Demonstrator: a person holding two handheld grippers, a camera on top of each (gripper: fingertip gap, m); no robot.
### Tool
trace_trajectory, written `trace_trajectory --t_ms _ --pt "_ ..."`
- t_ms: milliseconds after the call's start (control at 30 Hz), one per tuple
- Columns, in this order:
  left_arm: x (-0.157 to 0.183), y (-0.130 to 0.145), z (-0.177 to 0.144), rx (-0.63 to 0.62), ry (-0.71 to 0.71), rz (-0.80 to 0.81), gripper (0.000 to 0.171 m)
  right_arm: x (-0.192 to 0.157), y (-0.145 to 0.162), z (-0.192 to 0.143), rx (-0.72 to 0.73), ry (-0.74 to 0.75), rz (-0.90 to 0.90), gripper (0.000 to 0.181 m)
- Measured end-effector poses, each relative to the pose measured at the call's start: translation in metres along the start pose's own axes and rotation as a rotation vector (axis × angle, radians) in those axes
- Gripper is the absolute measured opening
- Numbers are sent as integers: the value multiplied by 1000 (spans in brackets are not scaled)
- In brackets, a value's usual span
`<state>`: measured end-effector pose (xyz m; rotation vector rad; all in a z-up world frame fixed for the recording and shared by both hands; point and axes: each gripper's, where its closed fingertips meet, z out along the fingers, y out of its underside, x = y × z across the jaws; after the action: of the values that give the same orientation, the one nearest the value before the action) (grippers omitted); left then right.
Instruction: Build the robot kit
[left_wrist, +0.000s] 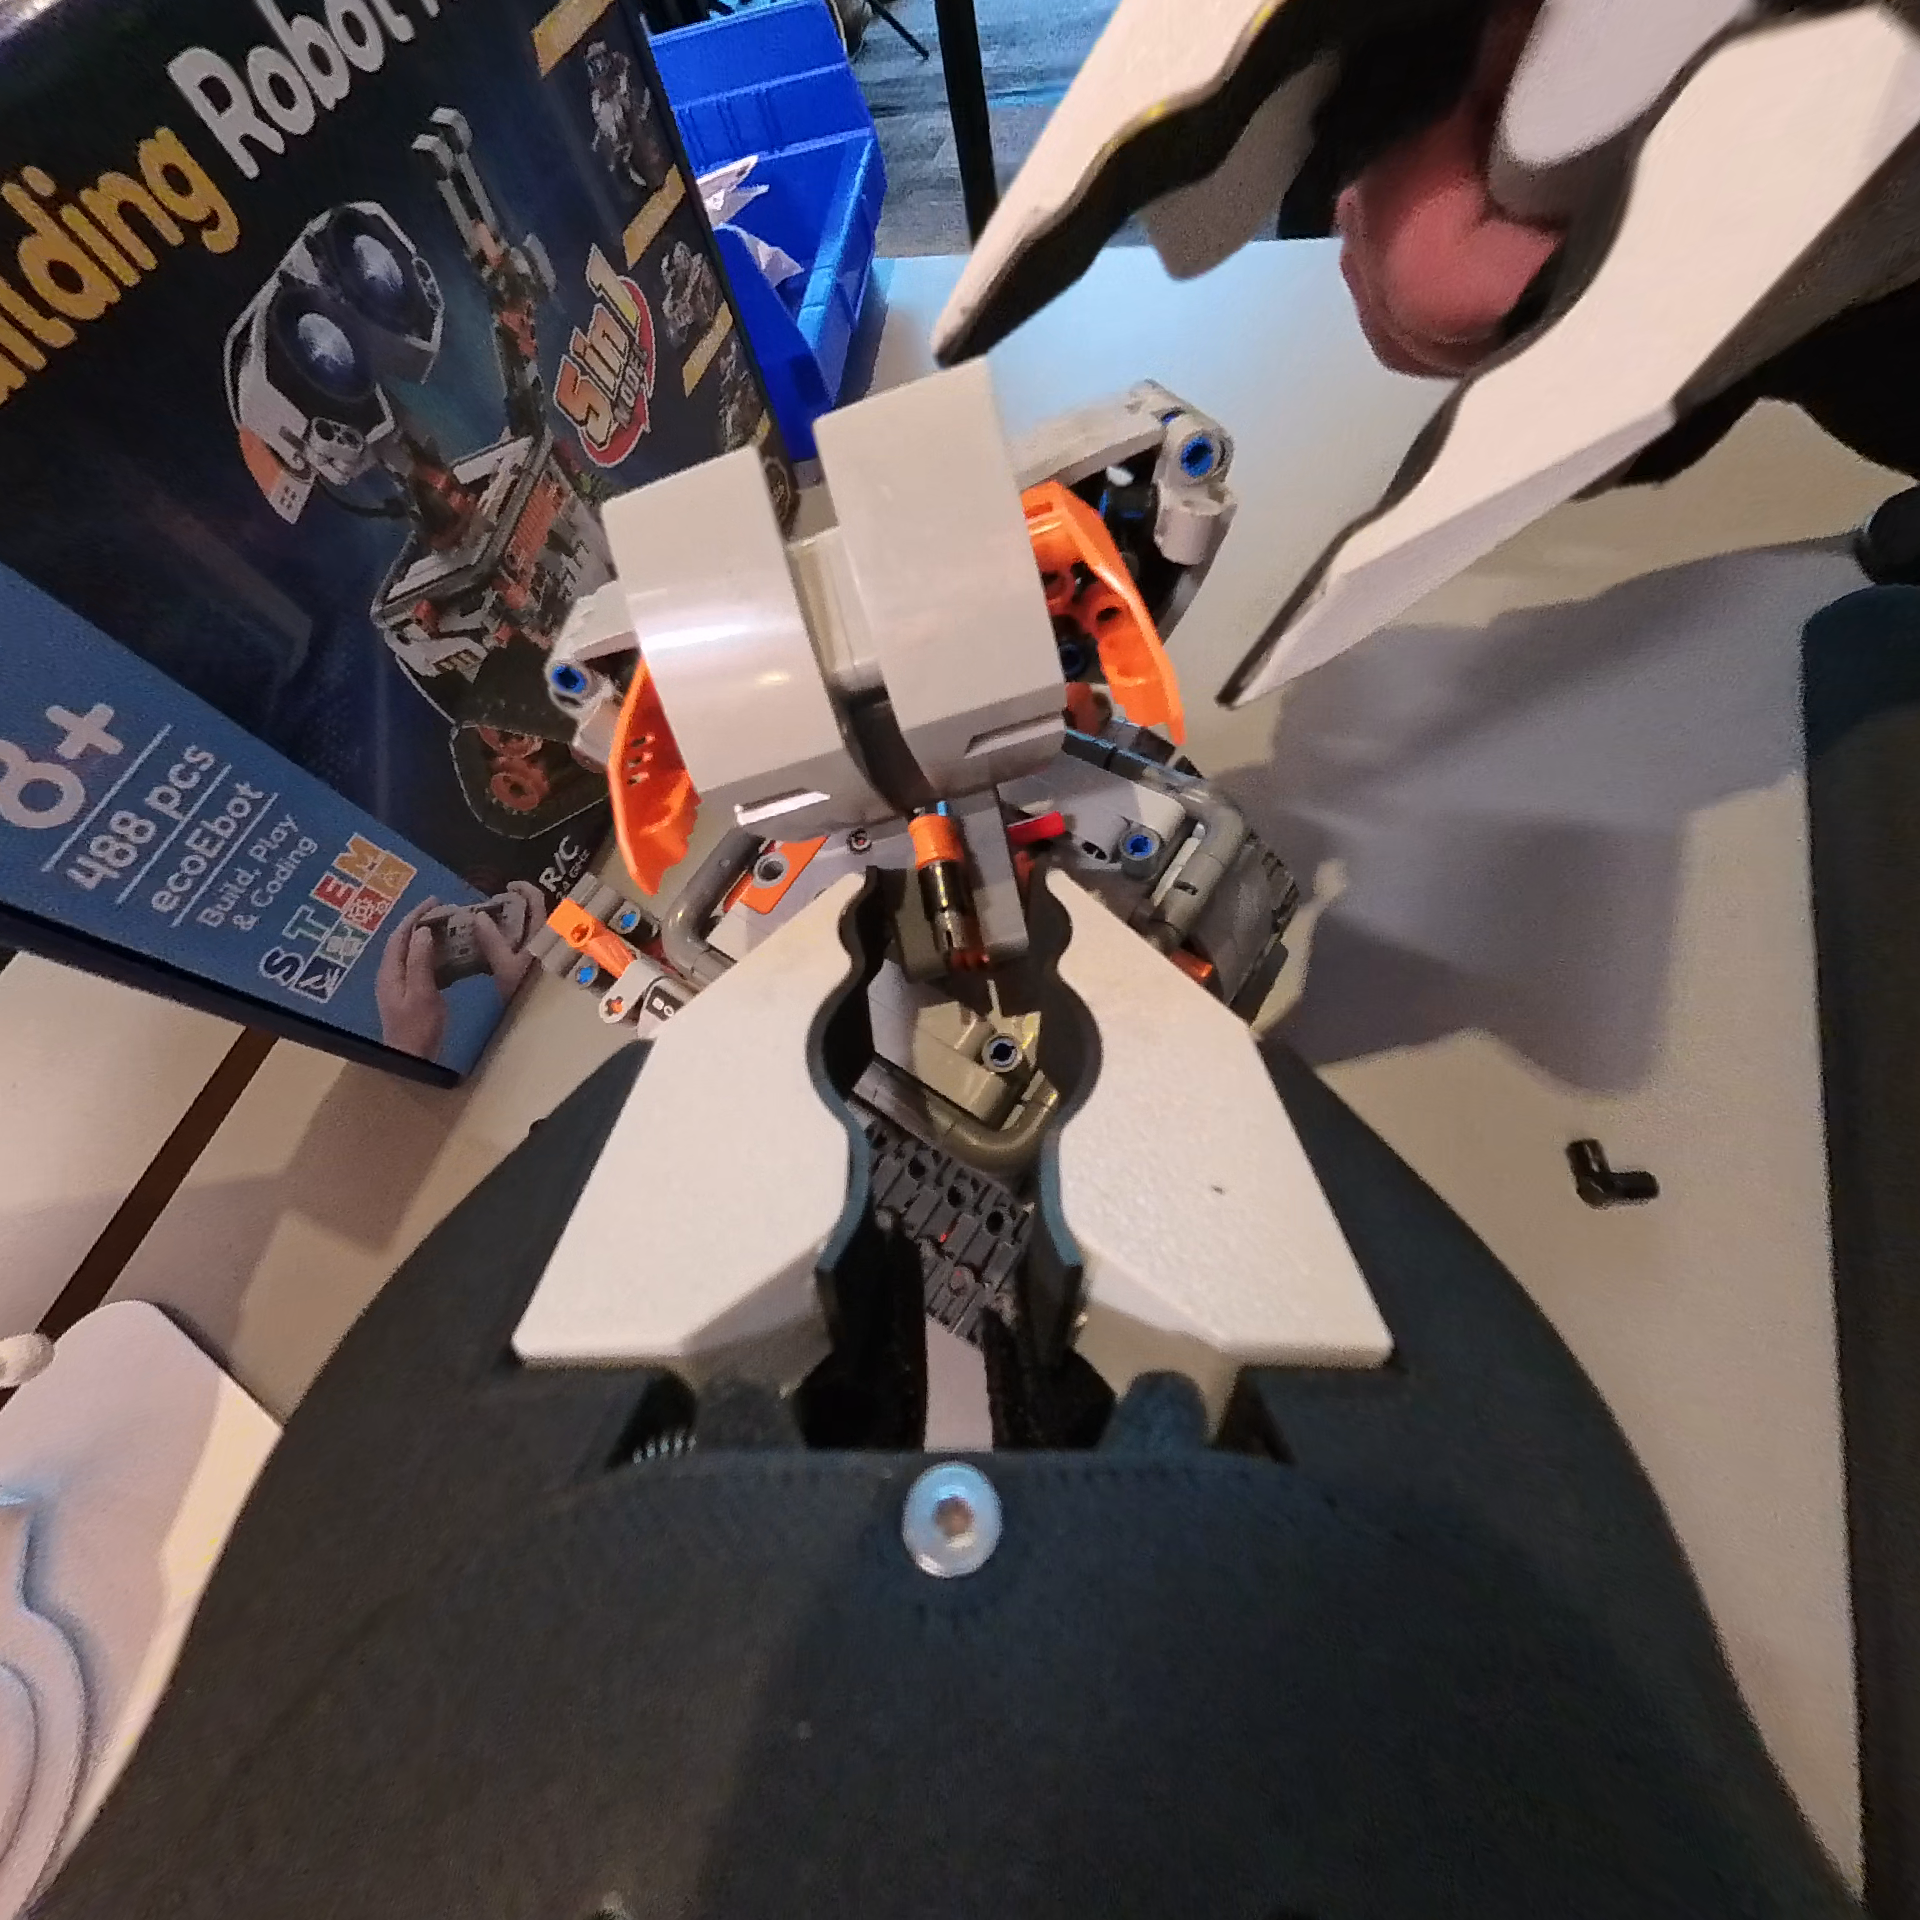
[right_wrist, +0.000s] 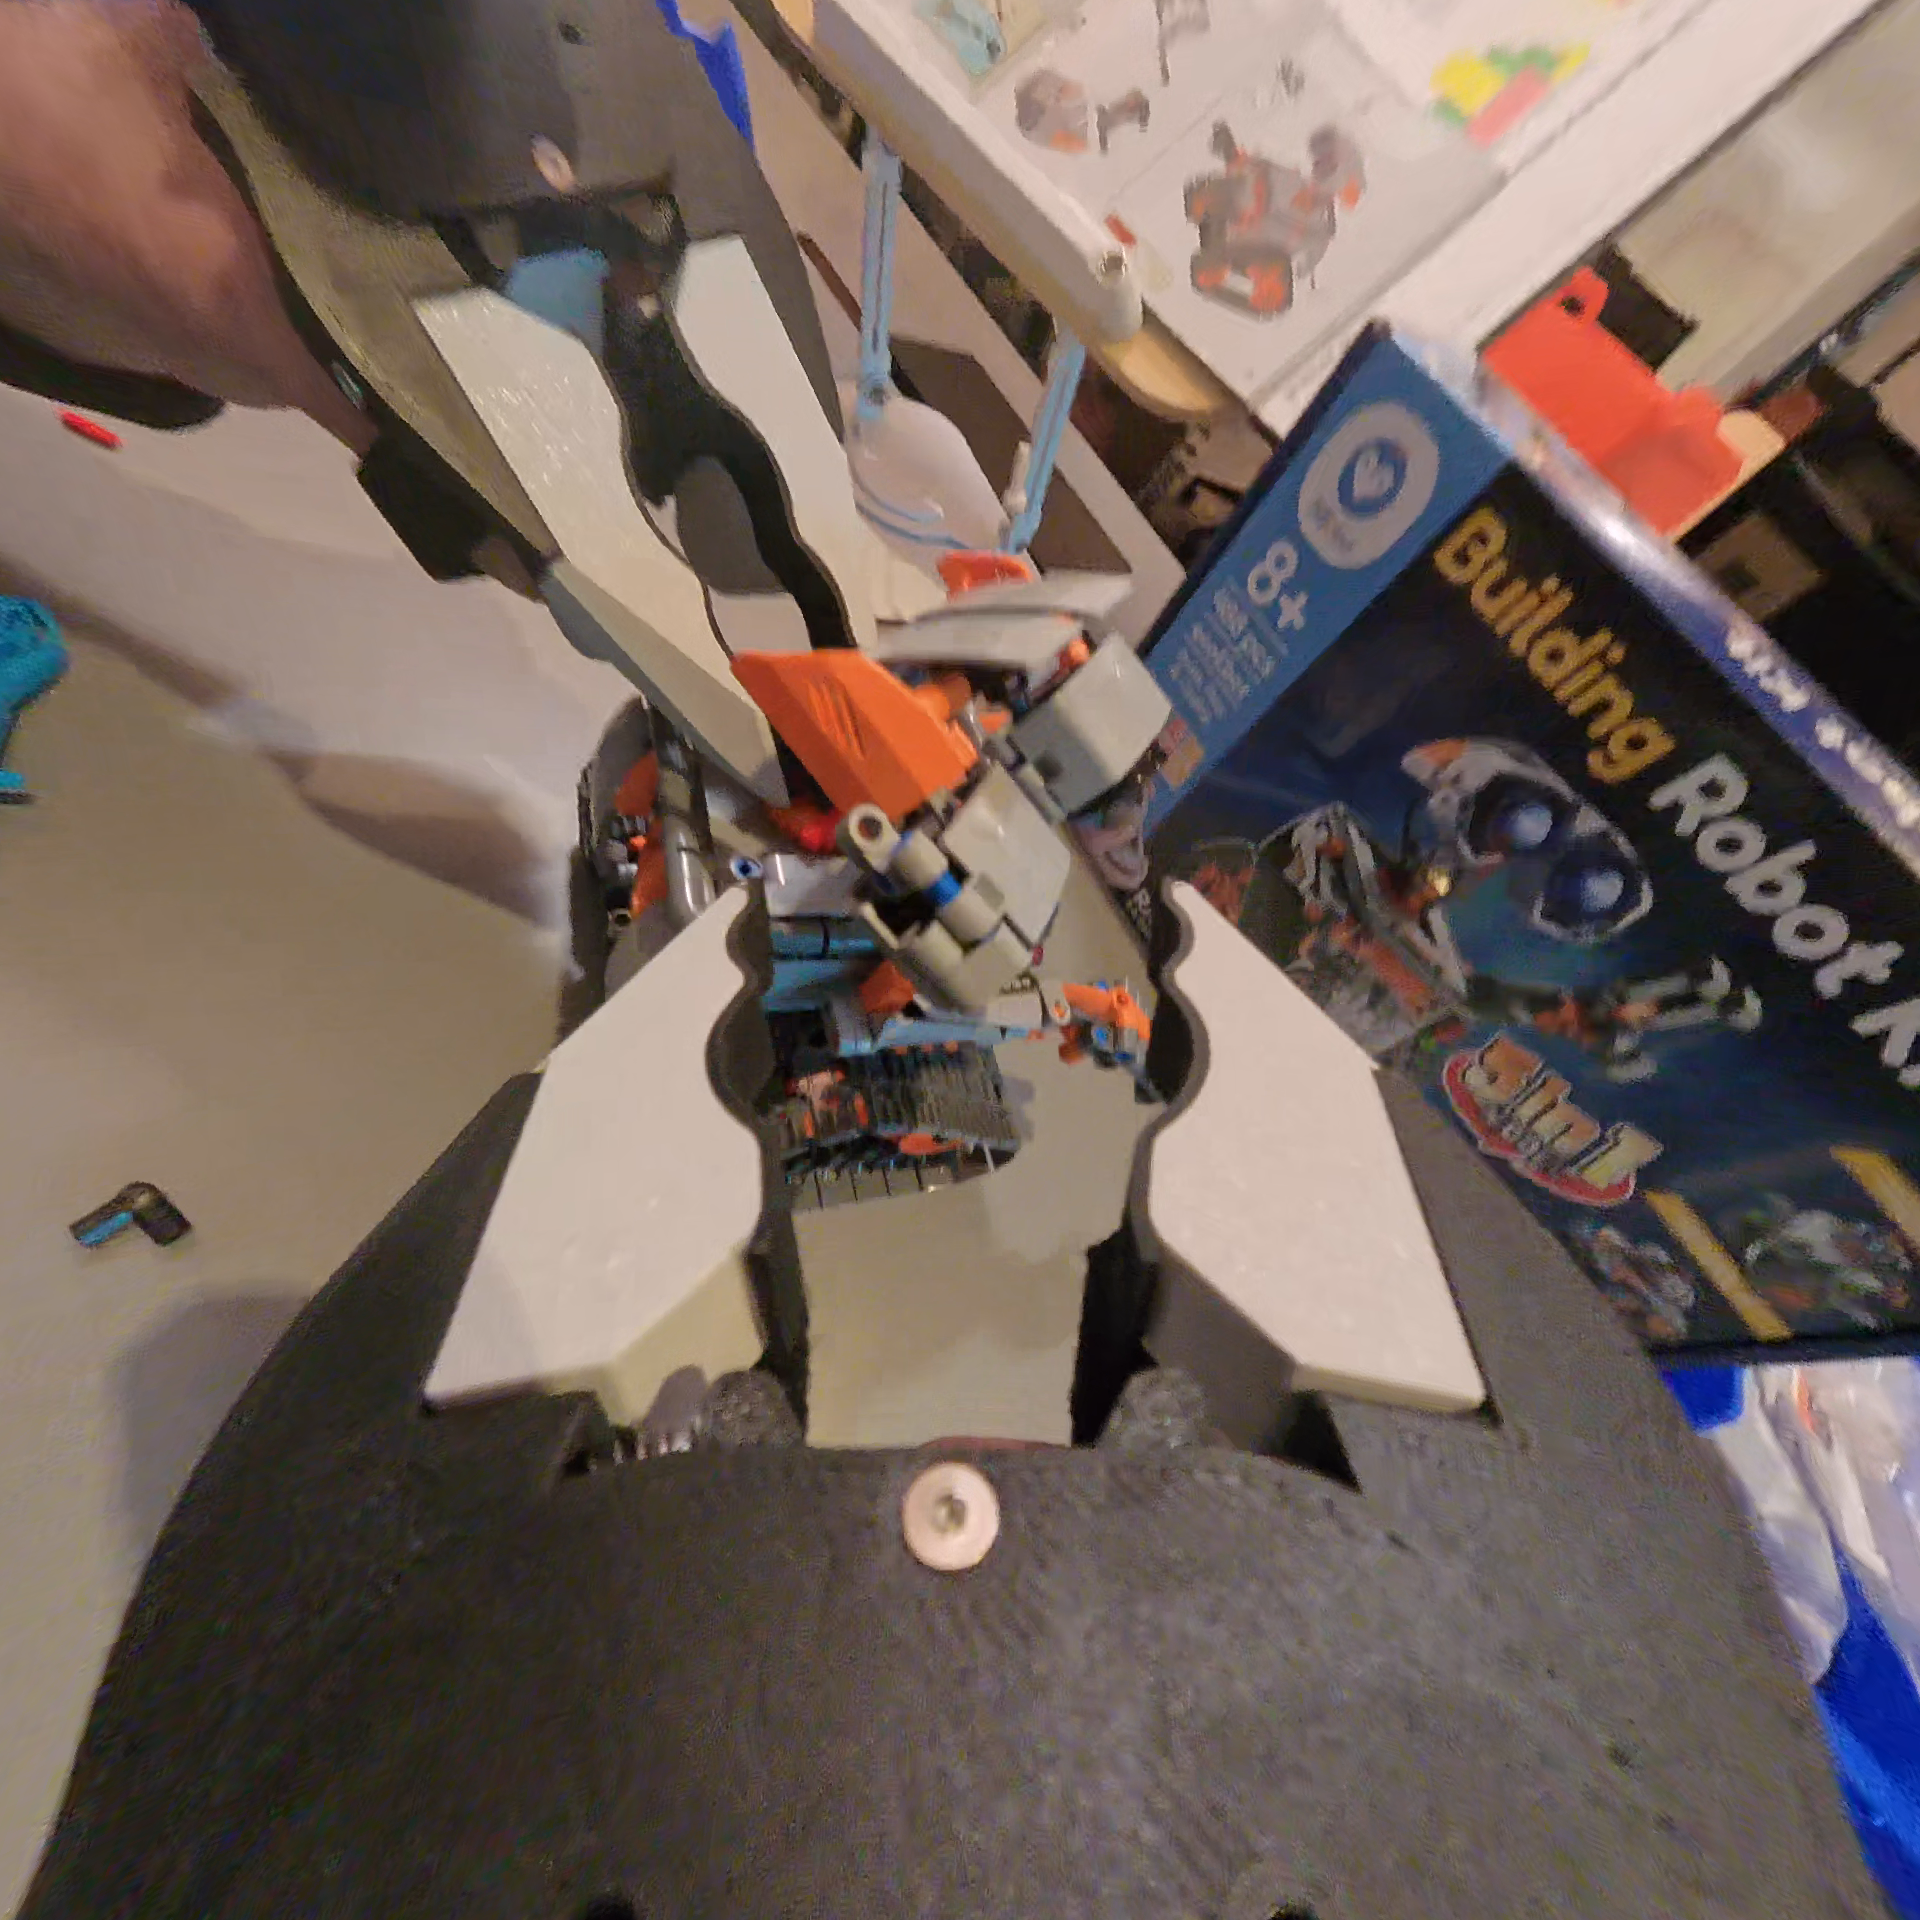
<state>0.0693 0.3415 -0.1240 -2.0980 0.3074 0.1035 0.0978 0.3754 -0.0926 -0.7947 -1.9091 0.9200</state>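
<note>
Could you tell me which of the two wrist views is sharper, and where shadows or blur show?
Left wrist view: sharper; the grey-and-orange brick-built toy robot is crisp, a dark shadow crosses the pale tabletop, edges bend fisheye-style. Right wrist view: softer, motion-smeared, especially the dark-blue printed kit box.

1 brick-built robot model and 1 printed kit box are seen on 1 table. 2 grippers are counted. 1 loose black connector piece and 1 blue bin are also seen.

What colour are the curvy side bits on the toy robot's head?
Orange. The curved side panels on the toy robot show best in the left wrist view.
</note>
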Motion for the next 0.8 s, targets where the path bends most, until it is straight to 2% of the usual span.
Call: trace_trajectory --t_ms 200,400,533,800 --pt "1 1 0 11 30 18 25 -12 14 18 15 -83 139 72" --pt "1 0 0 45 79 25 25 -15 5 26 119 -233 226 69" --pt "1 0 0 65 118 49 25 -19 7 33 112 -316 204 58" --pt "0 0 1 107 165 30 26 -24 6 38 144 -389 202 48"
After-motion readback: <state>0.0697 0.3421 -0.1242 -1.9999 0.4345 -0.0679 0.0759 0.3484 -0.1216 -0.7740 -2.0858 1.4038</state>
